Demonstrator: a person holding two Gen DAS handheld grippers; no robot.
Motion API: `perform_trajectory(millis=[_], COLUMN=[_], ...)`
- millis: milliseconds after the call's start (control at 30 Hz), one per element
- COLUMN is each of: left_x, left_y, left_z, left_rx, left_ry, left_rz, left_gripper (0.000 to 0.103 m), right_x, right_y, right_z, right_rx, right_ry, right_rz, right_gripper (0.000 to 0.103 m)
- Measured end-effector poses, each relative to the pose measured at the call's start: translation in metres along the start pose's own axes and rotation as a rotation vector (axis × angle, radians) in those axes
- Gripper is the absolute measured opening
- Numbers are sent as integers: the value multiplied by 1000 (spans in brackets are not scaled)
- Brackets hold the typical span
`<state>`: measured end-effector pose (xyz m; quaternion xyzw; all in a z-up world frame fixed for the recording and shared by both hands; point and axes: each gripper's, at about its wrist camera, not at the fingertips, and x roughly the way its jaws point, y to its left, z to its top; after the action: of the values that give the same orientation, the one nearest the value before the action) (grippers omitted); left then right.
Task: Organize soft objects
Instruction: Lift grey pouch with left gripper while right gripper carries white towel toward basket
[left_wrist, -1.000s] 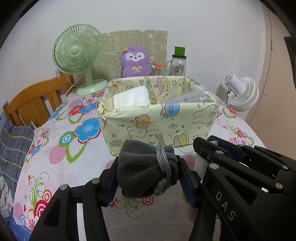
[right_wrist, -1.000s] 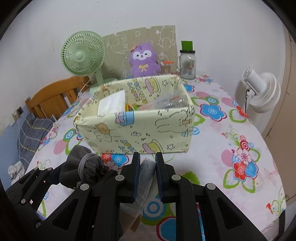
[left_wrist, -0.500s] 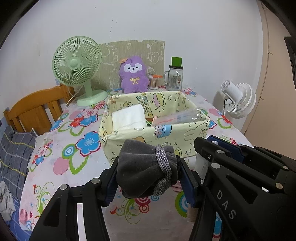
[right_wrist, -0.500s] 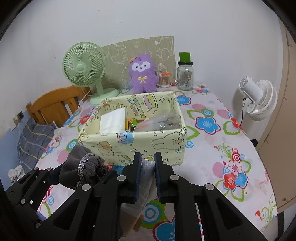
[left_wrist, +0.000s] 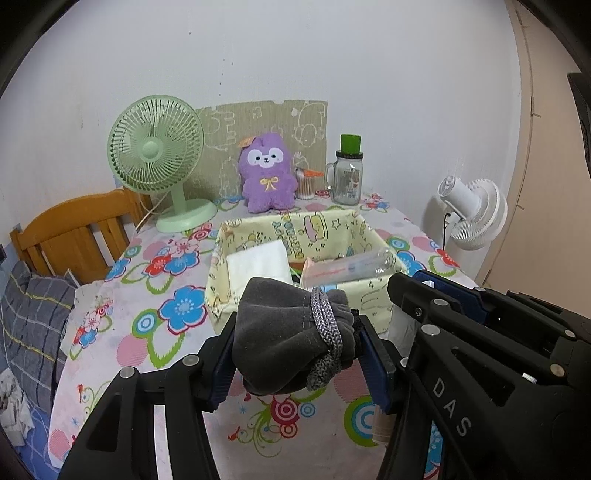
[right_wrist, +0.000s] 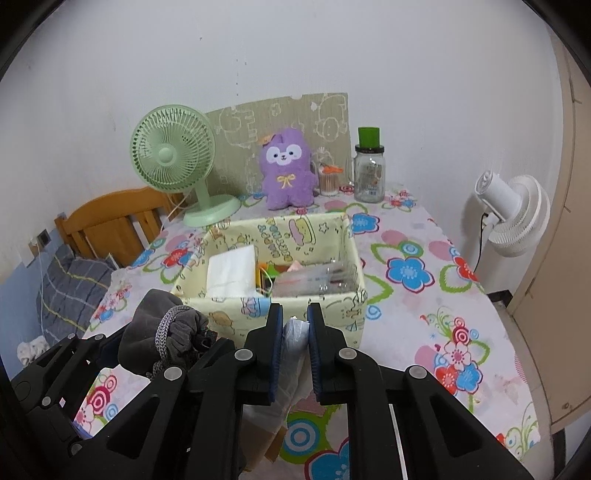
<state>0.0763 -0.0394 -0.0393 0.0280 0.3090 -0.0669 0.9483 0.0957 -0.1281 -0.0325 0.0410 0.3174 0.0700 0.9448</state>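
Note:
My left gripper (left_wrist: 299, 350) is shut on a dark grey drawstring pouch (left_wrist: 284, 339) tied with a grey cord, held above the table just in front of the yellow cartoon-print fabric box (left_wrist: 369, 299). The pouch also shows in the right wrist view (right_wrist: 162, 332). My right gripper (right_wrist: 295, 328) is shut on a white plastic packet (right_wrist: 293, 336) that hangs down between its pads, close to the front wall of the box (right_wrist: 236, 310). The box holds a white tissue pack (right_wrist: 232, 271), a clear plastic package (right_wrist: 317, 278) and small colourful items.
On the floral tablecloth (right_wrist: 413, 306) at the back stand a green fan (right_wrist: 173, 158), a purple plush (right_wrist: 288, 170), a glass jar with a green lid (right_wrist: 369, 170) and a small cup of swabs (right_wrist: 328, 181). A white fan (right_wrist: 513, 210) stands right, a wooden chair (right_wrist: 110, 221) left.
Both grippers have risen and pulled back from the box with their loads. The box now looks smaller and farther, and its inside shows more.

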Motion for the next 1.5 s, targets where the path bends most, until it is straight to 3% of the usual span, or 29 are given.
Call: perform_trajectory(millis=[800,1500], left_x=[-12,21], left_y=[3,16], left_z=[40,62], left_rx=[-10,-40], left_ry=[-70,-70], left_rz=[-17,-14], left_gripper=[61,61], right_x=[-12,26], right_y=[5,7], right_z=[43,71], right_rx=[-22,-51], right_ry=[-63,-53], right_rz=[2,13], right_gripper=[16,16])
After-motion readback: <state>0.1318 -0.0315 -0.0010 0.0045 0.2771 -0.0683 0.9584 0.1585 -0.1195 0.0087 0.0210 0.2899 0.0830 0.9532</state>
